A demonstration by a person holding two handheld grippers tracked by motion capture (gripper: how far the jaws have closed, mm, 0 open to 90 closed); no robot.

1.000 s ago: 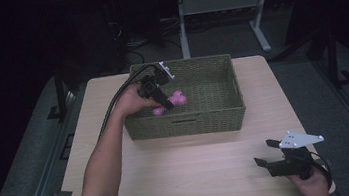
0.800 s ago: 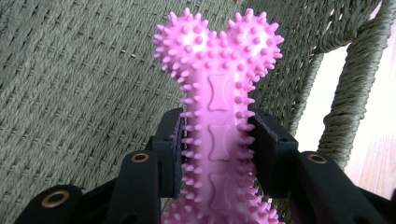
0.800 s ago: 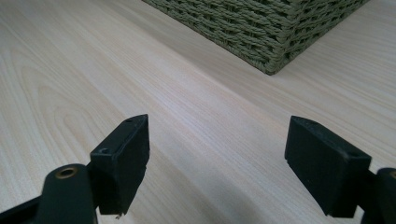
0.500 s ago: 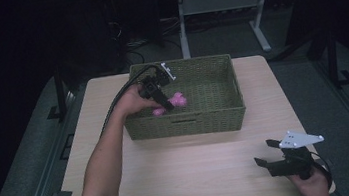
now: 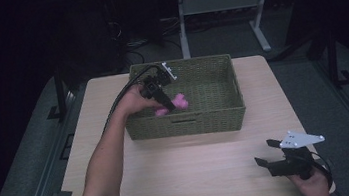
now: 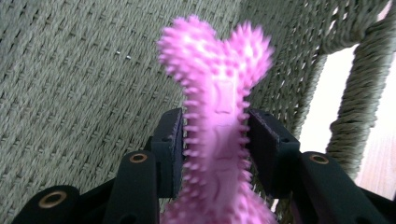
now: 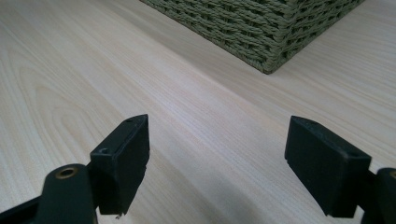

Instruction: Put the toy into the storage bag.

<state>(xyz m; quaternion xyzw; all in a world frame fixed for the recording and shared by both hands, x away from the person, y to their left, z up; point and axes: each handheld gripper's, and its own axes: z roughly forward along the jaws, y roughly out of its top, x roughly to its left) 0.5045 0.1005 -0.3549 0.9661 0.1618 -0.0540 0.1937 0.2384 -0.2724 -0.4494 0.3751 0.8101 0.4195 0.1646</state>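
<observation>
The left gripper (image 5: pixel 167 100) clamps a pink spiky bone toy (image 6: pixel 219 140) inside the woven basket (image 5: pixel 215 118). The right gripper (image 7: pixel 217 163) hangs wide open over the table (image 5: pixel 186 172)

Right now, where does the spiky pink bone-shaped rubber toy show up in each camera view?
High view: the spiky pink bone-shaped rubber toy sits left of centre, inside the green woven basket, clamped by the left gripper.
Left gripper view: centre, upright between the black jaws, basket weave behind.
Right gripper view: not in it.
Shared landmark: the green woven basket, whose corner appears top right in the right gripper view.
</observation>
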